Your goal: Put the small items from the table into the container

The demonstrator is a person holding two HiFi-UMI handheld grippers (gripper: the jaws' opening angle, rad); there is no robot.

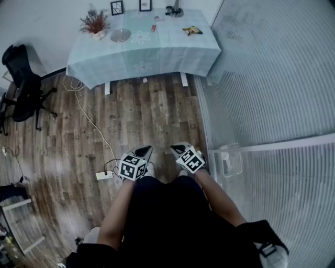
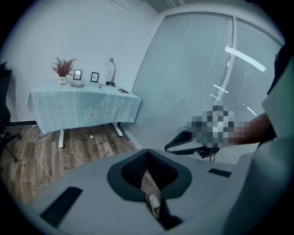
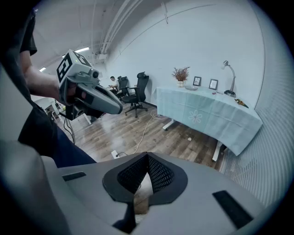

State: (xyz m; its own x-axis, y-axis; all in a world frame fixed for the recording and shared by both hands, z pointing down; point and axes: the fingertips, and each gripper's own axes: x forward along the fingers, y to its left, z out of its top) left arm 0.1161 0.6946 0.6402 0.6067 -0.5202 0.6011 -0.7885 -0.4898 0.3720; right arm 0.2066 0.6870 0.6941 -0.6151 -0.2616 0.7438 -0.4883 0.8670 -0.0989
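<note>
The yellow item and the red item lie on the cloth-covered table near a round dish, well ahead of both tools. The left gripper and the right gripper hang side by side, jaws pressed together, holding nothing.

The table, under a pale blue cloth, carries a potted plant at ten o'clock, a dish just beside it, a picture frame at eleven, a second frame at twelve, a lamp at one and a yellow item at two.
</note>
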